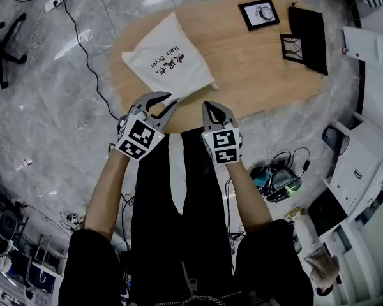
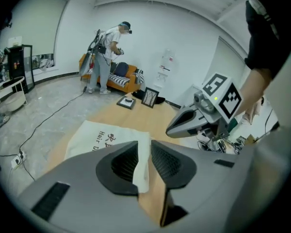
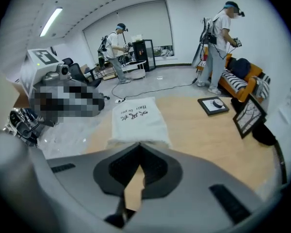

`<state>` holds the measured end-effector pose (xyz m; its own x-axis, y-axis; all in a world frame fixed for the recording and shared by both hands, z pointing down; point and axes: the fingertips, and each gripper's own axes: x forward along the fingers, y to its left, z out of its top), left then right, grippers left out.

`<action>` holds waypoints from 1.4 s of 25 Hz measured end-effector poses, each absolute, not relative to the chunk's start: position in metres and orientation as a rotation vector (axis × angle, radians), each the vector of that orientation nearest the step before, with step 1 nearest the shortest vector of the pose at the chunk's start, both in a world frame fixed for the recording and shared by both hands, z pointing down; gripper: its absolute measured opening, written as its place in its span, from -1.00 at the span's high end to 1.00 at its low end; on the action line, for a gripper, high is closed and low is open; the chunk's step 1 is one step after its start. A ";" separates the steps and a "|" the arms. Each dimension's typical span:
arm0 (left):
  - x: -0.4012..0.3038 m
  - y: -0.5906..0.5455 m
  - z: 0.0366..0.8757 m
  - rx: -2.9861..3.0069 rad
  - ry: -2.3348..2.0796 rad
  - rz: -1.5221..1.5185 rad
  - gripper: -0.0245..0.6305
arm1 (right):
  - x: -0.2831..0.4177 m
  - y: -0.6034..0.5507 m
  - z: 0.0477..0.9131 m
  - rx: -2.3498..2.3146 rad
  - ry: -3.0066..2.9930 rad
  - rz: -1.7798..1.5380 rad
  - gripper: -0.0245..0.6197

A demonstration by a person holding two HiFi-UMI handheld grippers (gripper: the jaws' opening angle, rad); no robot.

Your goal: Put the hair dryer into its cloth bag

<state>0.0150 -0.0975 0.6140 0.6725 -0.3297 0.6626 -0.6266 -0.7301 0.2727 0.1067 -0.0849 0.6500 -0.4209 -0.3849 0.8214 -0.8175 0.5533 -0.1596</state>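
Grey left claw (image 1: 172,101) and right claw (image 1: 207,106) bear black-and-white marker cubes (image 1: 139,139); clothing (image 1: 198,234) black.

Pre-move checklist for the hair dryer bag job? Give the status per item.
1. Cloth bag lying on the table: ok.
2. Hair dryer located: cannot tell. None shows outside the bag, and the bag's inside is hidden.
3. Bag mouth open: cannot tell.
4. Left gripper fingers apart: ok. The bag's near edge shows in the gap, with no pinch on it.
5. Right gripper ready to grasp: not ok. Its fingers are shut with nothing between them.
6. Picture frame clear of the bag: ok. It sits at the table's far side.
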 end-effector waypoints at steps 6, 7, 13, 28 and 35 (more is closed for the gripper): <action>0.005 -0.125 0.538 2.301 -1.119 0.573 0.69 | 0.107 -0.103 0.581 1.149 -2.086 0.810 0.89; 0.005 -0.127 0.525 2.297 -1.162 0.565 0.72 | 0.106 -0.107 0.566 1.167 -2.102 0.805 0.89; 0.012 -0.130 0.448 2.338 -1.229 0.548 0.88 | 0.089 -0.120 0.479 1.205 -2.206 0.732 0.89; -0.005 -0.112 0.353 2.302 -1.314 0.452 0.88 | 0.079 -0.096 0.387 1.274 -2.260 0.669 0.90; -0.008 -0.111 0.344 2.318 -1.330 0.450 0.88 | 0.073 -0.101 0.379 1.278 -2.283 0.672 0.90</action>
<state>-0.0084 -0.1108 0.3444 0.4879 -0.7313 0.4765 -0.8704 -0.4486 0.2027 0.0732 -0.1005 0.3793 -0.4783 -0.6553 0.5846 -0.8675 0.4561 -0.1985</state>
